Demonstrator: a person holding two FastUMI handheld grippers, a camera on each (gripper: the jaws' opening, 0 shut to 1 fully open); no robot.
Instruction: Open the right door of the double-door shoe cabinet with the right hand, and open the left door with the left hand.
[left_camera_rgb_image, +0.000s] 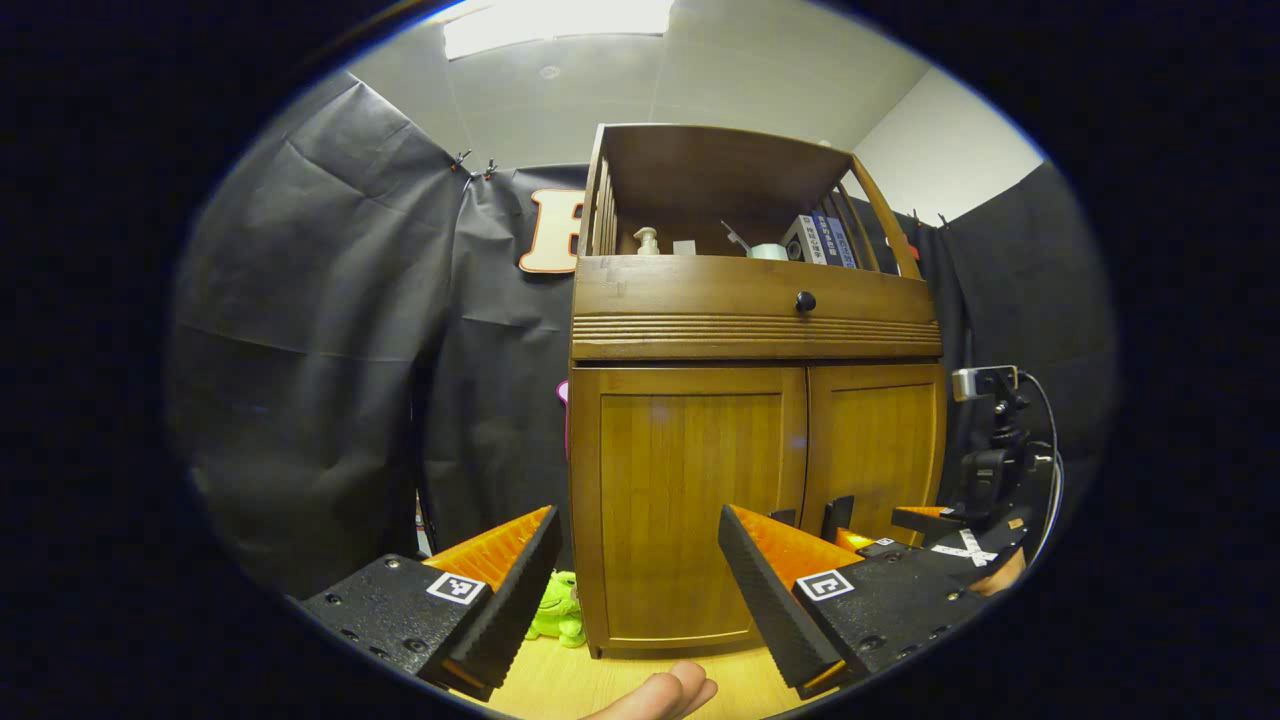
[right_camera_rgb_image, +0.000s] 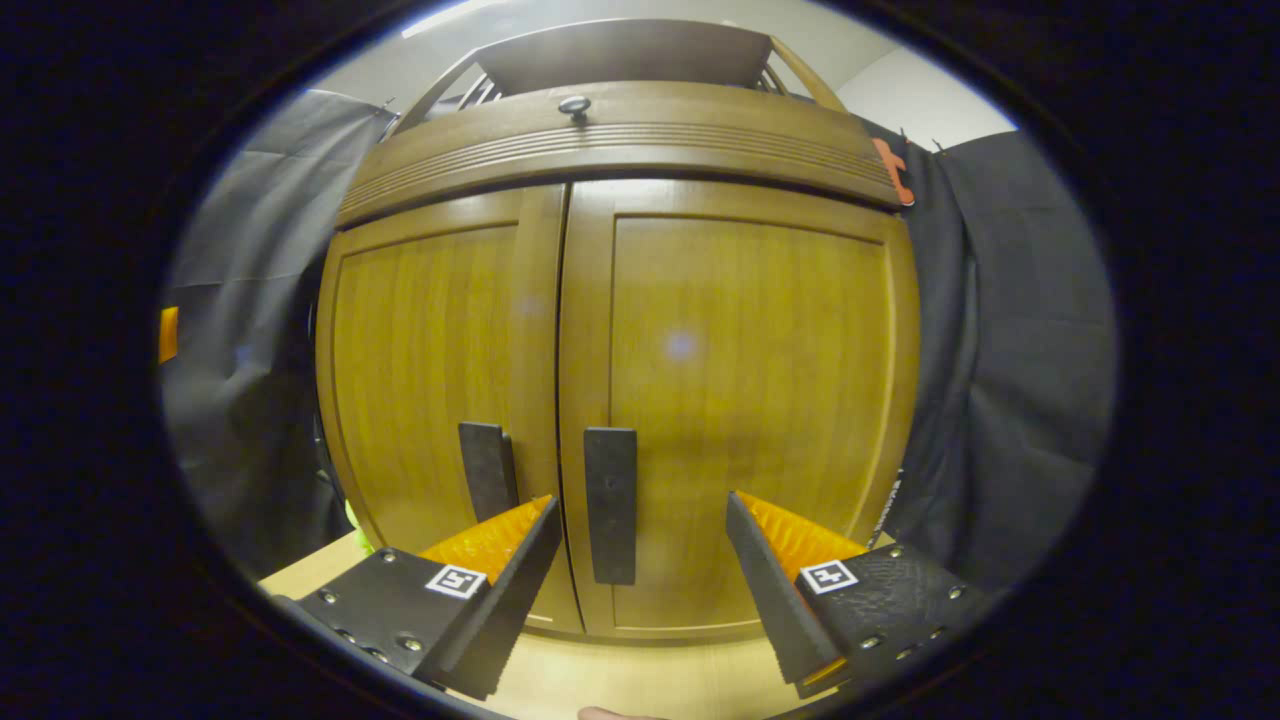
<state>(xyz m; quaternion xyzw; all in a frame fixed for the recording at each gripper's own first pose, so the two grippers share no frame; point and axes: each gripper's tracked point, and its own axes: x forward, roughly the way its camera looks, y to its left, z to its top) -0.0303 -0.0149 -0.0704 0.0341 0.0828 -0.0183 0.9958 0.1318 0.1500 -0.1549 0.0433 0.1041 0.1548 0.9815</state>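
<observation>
Both doors of the shoe cabinet (right_camera_rgb_image: 620, 400) stand closed ahead of me. My right gripper (right_camera_rgb_image: 640, 560) has jaws wide, near the right door's handle (right_camera_rgb_image: 611, 505). My left gripper (left_camera_rgb_image: 640, 570) also gapes wide, farther back. A green toy (left_camera_rgb_image: 557, 610) lies at the cabinet's left foot.

I count one shoe cabinet (right_camera_rgb_image: 640, 330) with two doors, a left door (right_camera_rgb_image: 440, 400) and a right door (right_camera_rgb_image: 750, 400), each with one handle: two handles in all. One drawer knob (right_camera_rgb_image: 574, 104) sits above. One green toy (left_camera_rgb_image: 556, 608) lies beside the cabinet.
</observation>
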